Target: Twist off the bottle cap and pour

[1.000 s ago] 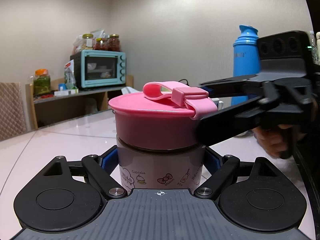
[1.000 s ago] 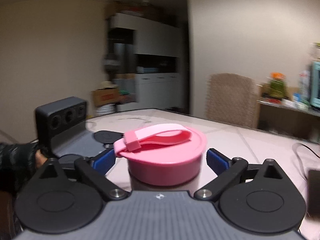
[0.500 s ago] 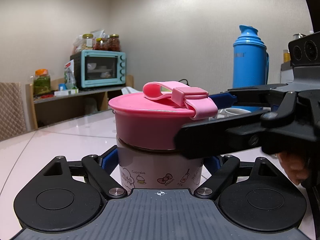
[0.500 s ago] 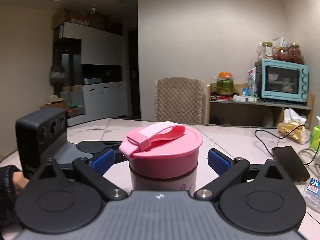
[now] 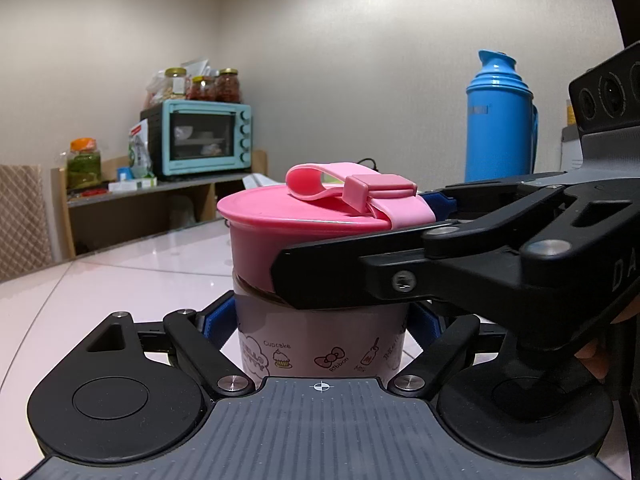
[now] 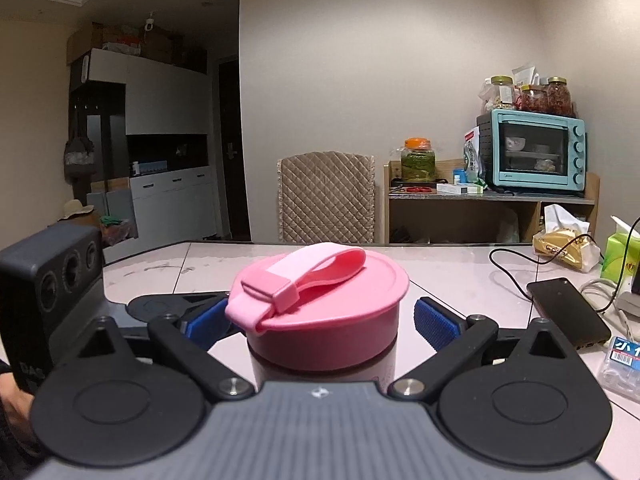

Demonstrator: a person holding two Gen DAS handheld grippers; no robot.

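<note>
A bottle (image 5: 320,344) with a white printed body and a pink cap (image 5: 264,236) bearing a strap loop stands on the pale table (image 5: 132,280). My left gripper (image 5: 320,322) is shut on the bottle's body below the cap. My right gripper (image 5: 360,240) reaches in from the right at cap height, its near finger crossing the cap's front. In the right wrist view the right gripper (image 6: 320,324) straddles the pink cap (image 6: 324,320). Its jaws are closing, and a small gap shows between each blue pad (image 6: 434,328) and the cap. A hand shows behind the left gripper's body (image 6: 48,288).
A blue thermos (image 5: 498,120) stands at the back right. A teal toaster oven (image 6: 532,152) and jars sit on a shelf, with a padded chair (image 6: 326,196) behind the table. A black phone (image 6: 568,312), cables, a green tissue pack (image 6: 624,256) and a plastic box (image 6: 624,364) lie at the right.
The right gripper has swung round the cap and come closer, so its near finger now crosses the cap's front. The left gripper and the bottle have stayed still.
</note>
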